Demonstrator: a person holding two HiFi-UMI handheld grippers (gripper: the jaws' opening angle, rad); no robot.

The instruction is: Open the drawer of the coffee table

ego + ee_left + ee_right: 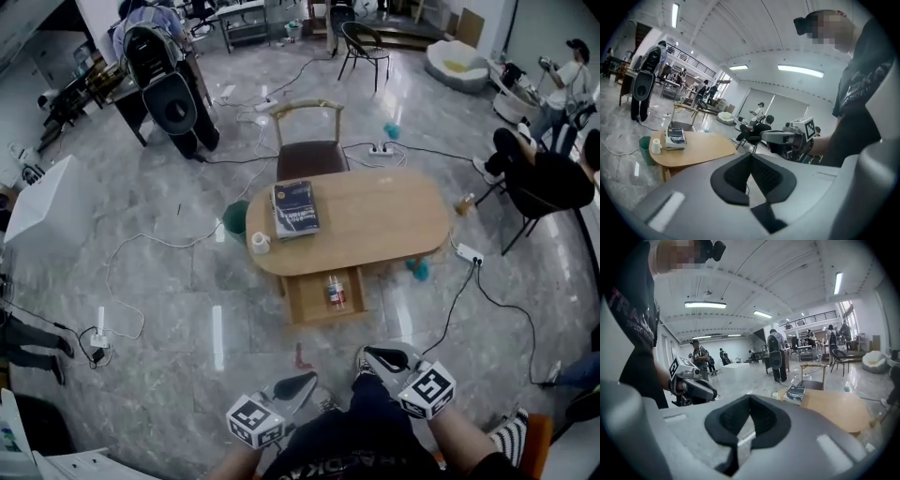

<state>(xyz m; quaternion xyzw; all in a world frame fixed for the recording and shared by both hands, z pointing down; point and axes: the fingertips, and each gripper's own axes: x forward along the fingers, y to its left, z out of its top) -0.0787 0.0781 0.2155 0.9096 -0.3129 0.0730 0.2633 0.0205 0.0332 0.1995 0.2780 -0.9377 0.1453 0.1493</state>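
The oval light-wood coffee table stands well ahead on the grey marble floor, its shallow wooden drawer pulled out toward the person with a small bottle lying inside. A dark blue book and a white cup sit on the tabletop, a brown-seated wooden chair stands behind it, a green bin beside it, and white cables trail around. The left gripper and right gripper are near the person's body, jaws pressed together on nothing, with only a small red scrap on the floor between them and the drawer.

On the surface: book left, cup at the left edge. Drawer in front, holding a bottle. Chair behind.
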